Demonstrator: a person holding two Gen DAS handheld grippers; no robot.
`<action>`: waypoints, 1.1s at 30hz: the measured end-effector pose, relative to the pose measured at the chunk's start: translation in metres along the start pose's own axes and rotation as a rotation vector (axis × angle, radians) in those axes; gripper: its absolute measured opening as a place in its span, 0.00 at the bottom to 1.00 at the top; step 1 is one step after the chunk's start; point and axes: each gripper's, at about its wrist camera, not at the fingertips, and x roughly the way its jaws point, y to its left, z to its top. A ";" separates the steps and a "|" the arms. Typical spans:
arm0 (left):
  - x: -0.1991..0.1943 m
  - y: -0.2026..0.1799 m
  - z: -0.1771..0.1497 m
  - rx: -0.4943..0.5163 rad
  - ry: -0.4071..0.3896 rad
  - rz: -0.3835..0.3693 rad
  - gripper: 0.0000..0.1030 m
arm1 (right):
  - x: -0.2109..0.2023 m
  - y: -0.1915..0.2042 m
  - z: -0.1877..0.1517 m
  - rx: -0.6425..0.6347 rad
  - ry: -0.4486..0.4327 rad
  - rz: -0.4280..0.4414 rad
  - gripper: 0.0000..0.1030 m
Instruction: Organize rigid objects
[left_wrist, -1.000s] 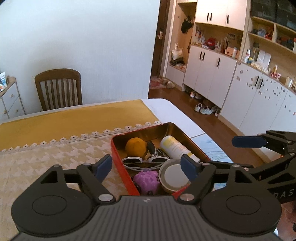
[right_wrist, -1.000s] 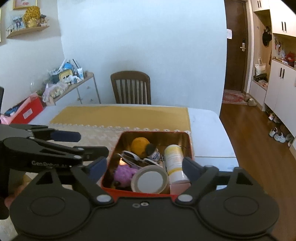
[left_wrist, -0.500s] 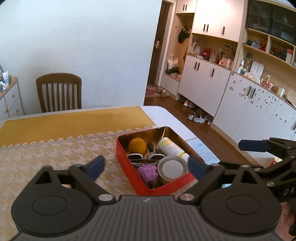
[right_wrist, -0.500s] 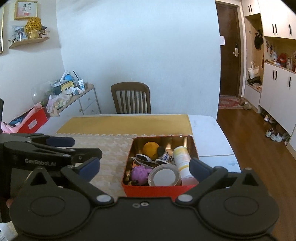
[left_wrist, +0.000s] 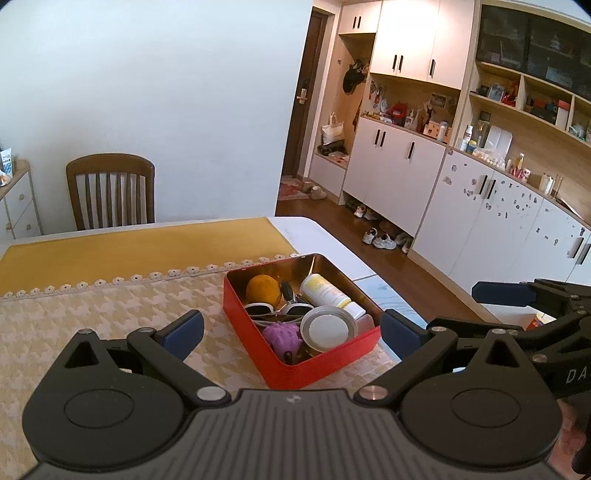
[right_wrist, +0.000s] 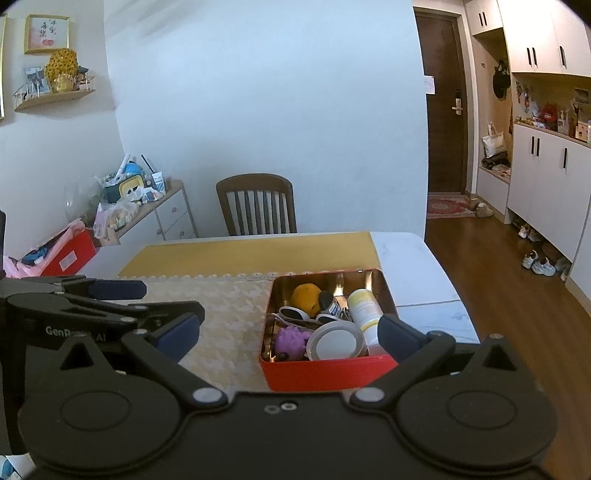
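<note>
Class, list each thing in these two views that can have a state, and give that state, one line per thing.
Red tin: lidless, filled, on the table.
White bottle: capped, lying flat in the tin.
Sunglasses: lying among the items in the tin.
Left hand-held gripper: open, empty.
Right hand-held gripper: open, empty.
Dark door: closed.

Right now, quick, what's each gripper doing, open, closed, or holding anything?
Left gripper: open wide, holding nothing, short of the red tin.
Right gripper: open wide, holding nothing, also short of the tin.
</note>
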 end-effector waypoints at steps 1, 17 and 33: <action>0.000 0.001 0.000 -0.001 -0.001 0.002 0.99 | 0.000 0.000 0.000 0.000 0.000 -0.001 1.00; -0.001 0.001 0.000 0.001 -0.005 0.002 0.99 | -0.001 0.003 -0.003 0.021 0.009 -0.022 1.00; 0.002 0.007 0.001 0.010 -0.009 0.030 0.99 | 0.002 0.005 -0.003 0.037 0.007 -0.021 1.00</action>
